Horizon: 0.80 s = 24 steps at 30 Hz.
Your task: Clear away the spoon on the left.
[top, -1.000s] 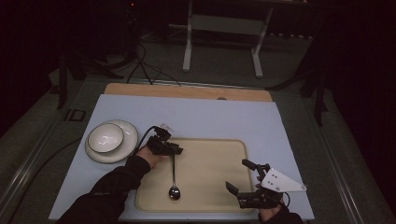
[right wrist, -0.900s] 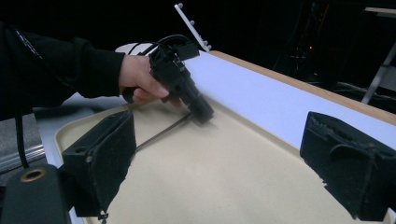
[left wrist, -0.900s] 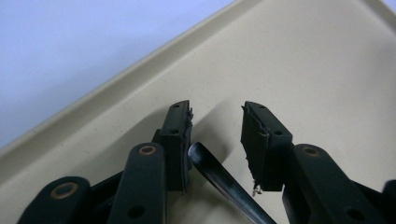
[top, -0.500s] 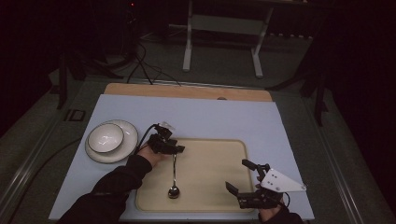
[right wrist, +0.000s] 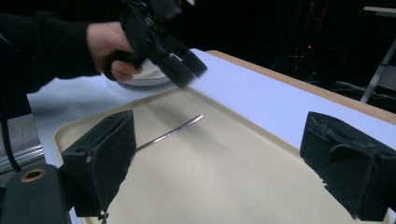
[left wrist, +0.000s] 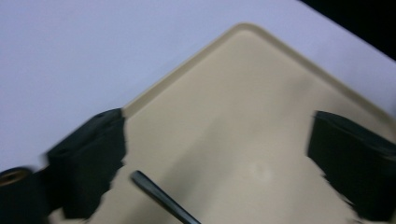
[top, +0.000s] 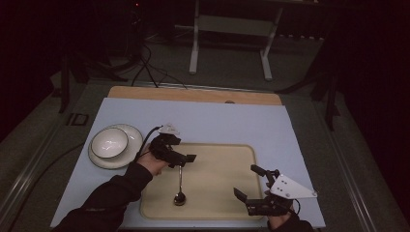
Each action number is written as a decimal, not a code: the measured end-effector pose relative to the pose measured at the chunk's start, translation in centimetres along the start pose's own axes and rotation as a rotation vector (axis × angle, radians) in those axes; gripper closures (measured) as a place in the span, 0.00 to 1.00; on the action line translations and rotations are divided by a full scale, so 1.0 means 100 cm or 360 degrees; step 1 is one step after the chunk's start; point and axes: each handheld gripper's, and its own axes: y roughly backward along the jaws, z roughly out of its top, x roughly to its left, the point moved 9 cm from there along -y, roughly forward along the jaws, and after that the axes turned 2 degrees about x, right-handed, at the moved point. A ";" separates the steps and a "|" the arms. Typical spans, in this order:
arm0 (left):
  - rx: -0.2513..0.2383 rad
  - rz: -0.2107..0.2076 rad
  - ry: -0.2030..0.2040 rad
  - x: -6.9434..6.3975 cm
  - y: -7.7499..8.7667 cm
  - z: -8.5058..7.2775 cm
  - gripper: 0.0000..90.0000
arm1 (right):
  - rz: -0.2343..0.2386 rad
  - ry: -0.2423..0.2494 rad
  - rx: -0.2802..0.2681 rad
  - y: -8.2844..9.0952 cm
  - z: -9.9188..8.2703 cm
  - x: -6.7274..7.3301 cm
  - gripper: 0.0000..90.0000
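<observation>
- Left gripper (top: pixel 180 155) has lifted off the spoon (top: pixel 180 186) since a second ago, when it was down on the handle; spoon is in the same spot on the tray (top: pixel 217 193), right gripper (top: pixel 251 182) unchanged.
- Left jaws are spread wide and hold nothing; in the left gripper view the tip of the spoon handle (left wrist: pixel 161 196) sits low between them, nearer the left-hand jaw, not touching either.
- Right jaws are also spread with nothing in them, over the tray's near right corner; in the right gripper view the spoon handle (right wrist: pixel 170 131) lies ahead between them, just past the left-hand jaw.
- Spoon lies flat on the tray, bowl end toward the person.
- Bowl (top: pixel 109 142) on a plate (top: pixel 126 155) sits on the worktop (top: pixel 270 125), behind the left jaws, off the tray.
</observation>
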 end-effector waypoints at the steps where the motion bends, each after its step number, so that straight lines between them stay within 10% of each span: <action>1: -0.0011 0.0000 -0.0004 -0.002 0.004 0.000 0.02 | 0.0000 0.0003 0.0001 0.000 0.000 0.000 0.12; 24: -0.0240 0.0161 -0.0061 -0.012 0.098 -0.004 0.02 | 0.0010 0.0007 0.0012 -0.002 0.000 0.002 0.12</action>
